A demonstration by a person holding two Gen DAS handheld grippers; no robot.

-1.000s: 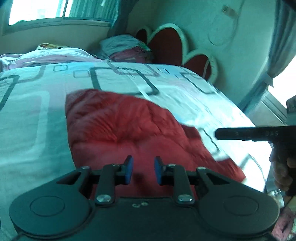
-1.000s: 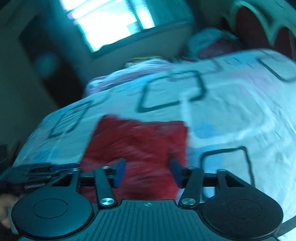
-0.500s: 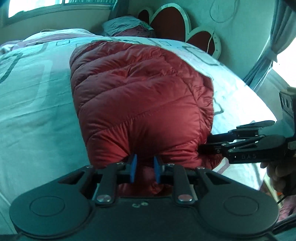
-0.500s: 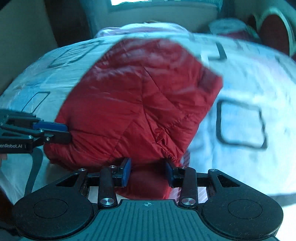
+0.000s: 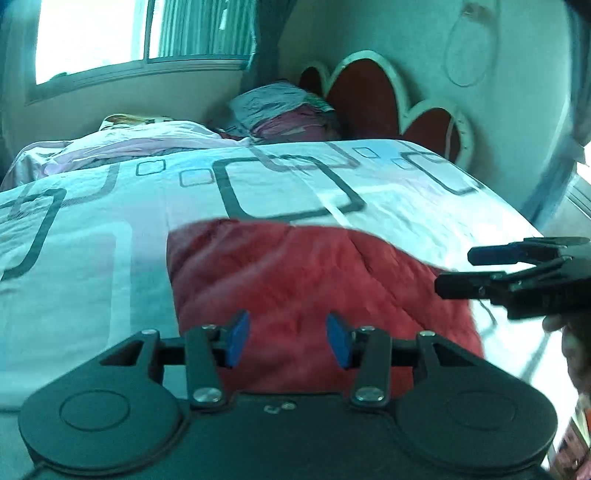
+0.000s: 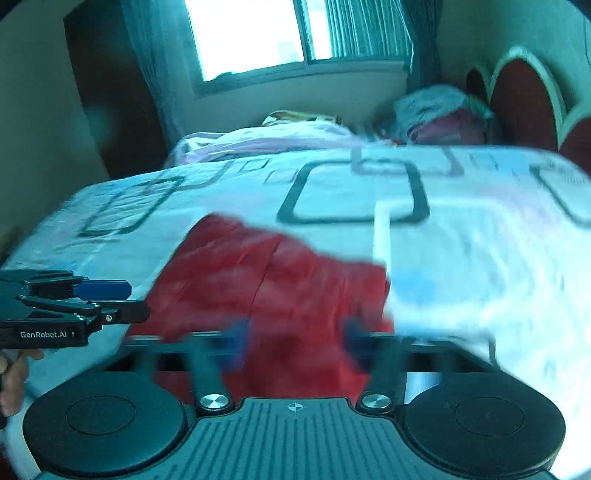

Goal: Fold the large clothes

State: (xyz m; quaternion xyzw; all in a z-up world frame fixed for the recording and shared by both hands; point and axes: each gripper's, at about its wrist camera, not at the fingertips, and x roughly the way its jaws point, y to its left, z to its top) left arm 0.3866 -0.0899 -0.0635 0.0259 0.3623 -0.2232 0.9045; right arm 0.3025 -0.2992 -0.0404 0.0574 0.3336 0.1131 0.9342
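Red puffer jacket (image 5: 317, 291) lies bunched on the bed cover (image 5: 110, 236), near edge of the bed, right in front of both my grippers. Left gripper (image 5: 286, 339): jaws just opened, blue pads spread, nothing pinched; jacket is beyond and below the gap, not pressed. Right gripper (image 6: 293, 343): jaws also just opened, spread wider, motion-blurred, nothing between the pads. In the left wrist view the right gripper comes in from the right, off the jacket's edge, clear of the fabric. Behind the jacket: cover with dark square outlines, pink bedding (image 5: 122, 147), pillows (image 5: 284, 107), red scalloped headboard (image 5: 369, 96), window (image 6: 258, 33).
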